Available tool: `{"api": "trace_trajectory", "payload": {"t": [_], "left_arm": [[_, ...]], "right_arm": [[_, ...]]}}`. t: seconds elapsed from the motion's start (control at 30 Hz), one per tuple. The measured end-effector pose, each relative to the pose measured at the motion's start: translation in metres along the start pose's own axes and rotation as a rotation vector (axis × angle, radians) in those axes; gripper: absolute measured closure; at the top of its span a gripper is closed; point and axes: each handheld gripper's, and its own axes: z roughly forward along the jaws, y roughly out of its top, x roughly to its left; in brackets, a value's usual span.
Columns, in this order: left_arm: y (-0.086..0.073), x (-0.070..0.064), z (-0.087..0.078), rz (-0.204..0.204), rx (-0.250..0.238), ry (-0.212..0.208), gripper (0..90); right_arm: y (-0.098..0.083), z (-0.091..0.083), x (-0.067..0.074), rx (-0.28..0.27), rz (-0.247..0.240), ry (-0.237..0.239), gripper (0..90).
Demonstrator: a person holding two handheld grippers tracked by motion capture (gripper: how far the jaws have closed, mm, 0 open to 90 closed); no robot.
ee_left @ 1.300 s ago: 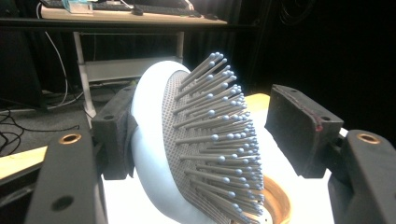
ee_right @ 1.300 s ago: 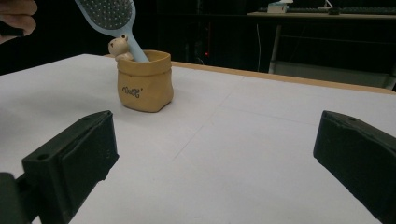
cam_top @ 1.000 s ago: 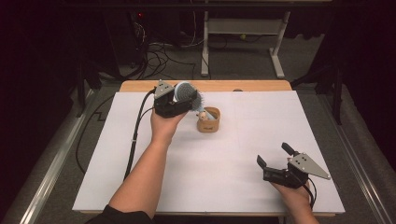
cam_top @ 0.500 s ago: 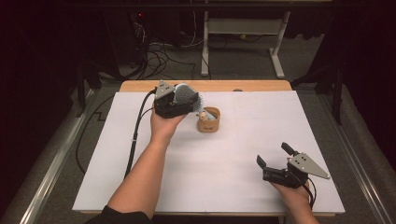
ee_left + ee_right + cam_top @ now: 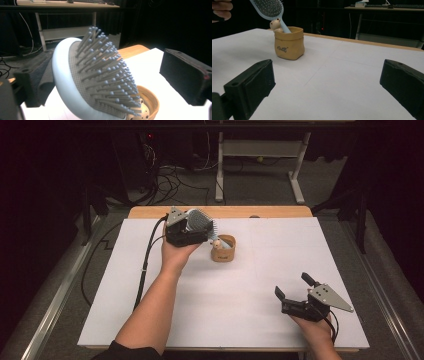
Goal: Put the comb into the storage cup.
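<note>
high view: hairbrush (image 5: 202, 221) seen unmoved since a second ago, handle in tan pot (image 5: 223, 248) | left gripper view: left gripper (image 5: 105, 82) released around brush head; placement judged done | right gripper view: right gripper (image 5: 327, 87) spread, empty, over surface (image 5: 352, 75)

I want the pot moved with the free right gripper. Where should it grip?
Probably across the pot's sides, coming in level from its open right: it stands upright, and the brush handle leans out left toward the left gripper. The right gripper is open.
</note>
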Motion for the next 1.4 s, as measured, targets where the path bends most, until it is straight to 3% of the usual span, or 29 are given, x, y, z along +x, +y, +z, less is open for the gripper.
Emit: {"api": "trace_trajectory", "payload": {"t": [0.33, 1.13, 1.4], "left_arm": [[-0.001, 0.001, -0.001, 0.007, 0.003, 0.000, 0.5], [-0.005, 0.007, -0.011, 0.009, 0.002, -0.008, 0.4], [-0.016, 0.009, -0.014, 0.020, 0.022, -0.009, 0.3]], "right_arm": [[0.000, 0.000, 0.000, 0.001, 0.000, 0.000, 0.0], [0.000, 0.001, 0.001, 0.000, -0.004, -0.002, 0.0], [0.000, 0.001, 0.001, 0.002, -0.004, -0.002, 0.0]]}}
